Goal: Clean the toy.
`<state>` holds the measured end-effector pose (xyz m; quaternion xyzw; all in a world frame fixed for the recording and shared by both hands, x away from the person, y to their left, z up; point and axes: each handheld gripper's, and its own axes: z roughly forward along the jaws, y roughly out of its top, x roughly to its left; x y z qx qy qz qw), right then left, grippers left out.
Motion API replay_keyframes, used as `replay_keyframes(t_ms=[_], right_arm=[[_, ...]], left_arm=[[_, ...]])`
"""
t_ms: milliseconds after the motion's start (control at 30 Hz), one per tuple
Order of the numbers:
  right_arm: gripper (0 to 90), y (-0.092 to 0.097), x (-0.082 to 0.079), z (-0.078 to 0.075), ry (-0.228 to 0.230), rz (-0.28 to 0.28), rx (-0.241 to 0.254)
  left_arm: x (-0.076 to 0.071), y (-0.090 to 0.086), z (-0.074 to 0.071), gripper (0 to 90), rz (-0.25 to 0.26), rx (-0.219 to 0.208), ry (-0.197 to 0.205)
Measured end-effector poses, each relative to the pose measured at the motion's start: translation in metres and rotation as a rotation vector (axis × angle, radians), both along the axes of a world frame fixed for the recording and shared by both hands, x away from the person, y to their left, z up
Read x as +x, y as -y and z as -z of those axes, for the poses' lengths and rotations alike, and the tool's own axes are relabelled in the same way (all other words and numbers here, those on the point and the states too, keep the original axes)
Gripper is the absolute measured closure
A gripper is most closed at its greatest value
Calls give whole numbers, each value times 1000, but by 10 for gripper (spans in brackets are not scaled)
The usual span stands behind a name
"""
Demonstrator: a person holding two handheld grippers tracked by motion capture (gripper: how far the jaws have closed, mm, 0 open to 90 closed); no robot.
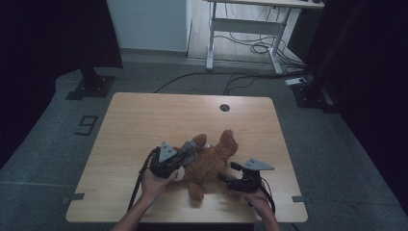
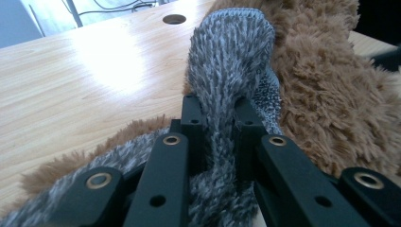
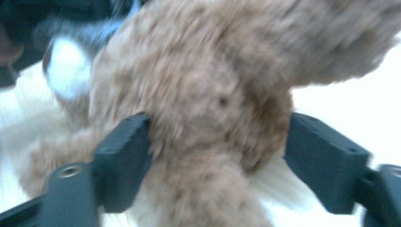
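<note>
A brown plush bear (image 1: pixel 211 161) lies on the wooden table (image 1: pixel 144 120), toward its front edge. A grey fuzzy cloth (image 1: pixel 189 151) sits against the bear's left side. My left gripper (image 1: pixel 185 156) is shut on this cloth; in the left gripper view the grey cloth (image 2: pixel 227 56) is pinched between the black jaws of the left gripper (image 2: pixel 218 118), with the brown fur (image 2: pixel 321 85) to its right. My right gripper (image 1: pixel 223 177) is at the bear's right side. In the blurred right gripper view, the right gripper (image 3: pixel 217 151) stands open with a brown plush limb (image 3: pixel 203 109) between its wide jaws.
A round cable hole (image 1: pixel 224 107) sits near the table's far edge. Behind the table stand a white desk frame (image 1: pixel 250 24), floor cables (image 1: pixel 250 77) and black stand bases (image 1: pixel 91 86). A white patch (image 3: pixel 68 68) shows beside the plush.
</note>
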<state>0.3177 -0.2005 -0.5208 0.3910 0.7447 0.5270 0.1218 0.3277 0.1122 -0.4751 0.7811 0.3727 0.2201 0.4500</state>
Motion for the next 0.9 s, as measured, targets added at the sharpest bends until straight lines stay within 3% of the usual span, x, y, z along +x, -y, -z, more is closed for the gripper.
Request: replay_keyframes(t_ms=[100,167,233,400,433,567,633,767,833,867,900], right_arm=[[132,-5,9,-6,-33,-12,3],[72,-13,17,-7,-63,-30,-22],[6,-22,28,-5,-113,-67,-34],[8,-35,43,-2,-185,-123,-57],[67,-36,43,0,-191,-130,-57],[406,-38,36,0,-147,-139,-54],[505,-38,32,-1,-116,-128,-60],[585,-40,27,-3,-59,-103,-72],[615,-41,26,-5,-16,-89,-79],[615,-41,26,-5,-16,-89,-79],[635,-43,27,-8,41,-77,-91]], left_arm=[[-6,-2,1,789,8,-19,0],[-10,-3,2,790,9,-29,4],[-14,-6,4,791,12,-47,7],[-18,-11,8,793,14,-86,-1],[-18,-11,8,792,12,-88,1],[-20,-12,9,792,11,-93,9],[-21,-12,9,792,10,-98,15],[-22,-11,8,793,9,-111,50],[-18,-12,6,794,8,-123,52],[-18,-12,6,794,8,-123,52],[-13,-12,2,794,4,-127,52]])
